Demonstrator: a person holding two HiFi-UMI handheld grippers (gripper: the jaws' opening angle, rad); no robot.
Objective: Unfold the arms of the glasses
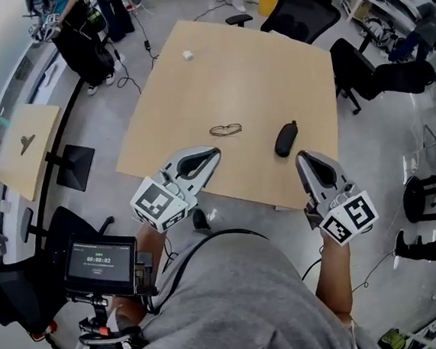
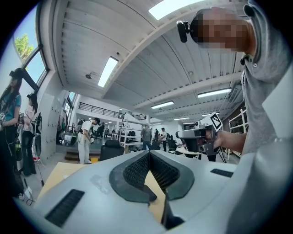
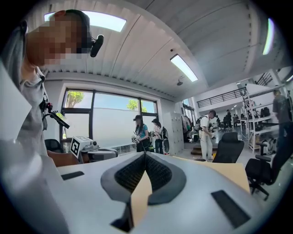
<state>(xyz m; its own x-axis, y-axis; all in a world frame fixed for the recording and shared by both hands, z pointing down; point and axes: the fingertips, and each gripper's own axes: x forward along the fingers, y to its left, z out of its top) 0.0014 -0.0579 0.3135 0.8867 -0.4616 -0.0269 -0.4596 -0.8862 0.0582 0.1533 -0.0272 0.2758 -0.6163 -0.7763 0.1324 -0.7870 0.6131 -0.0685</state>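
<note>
Two shut, empty pairs of jaws: left gripper (image 1: 213,155) and right gripper (image 1: 302,157), short of the folded glasses (image 1: 225,130). Approach step, seemingly; next, opening to pinch frame and one arm.

Pale tan table (image 1: 195,95), dark thin-framed glasses (image 1: 225,130), black case (image 1: 285,139) at their 3 o'clock, white cube (image 1: 188,54) at 11 o'clock, light grey left gripper (image 1: 214,153) and right gripper (image 1: 302,156), black ribbed pads (image 2: 137,171), black-and-white square-patterned marker cubes (image 1: 159,202), grey sweater (image 1: 238,306)

Timecode-like digits on small screen (image 1: 100,262), too small to read; nothing else legible.
</note>
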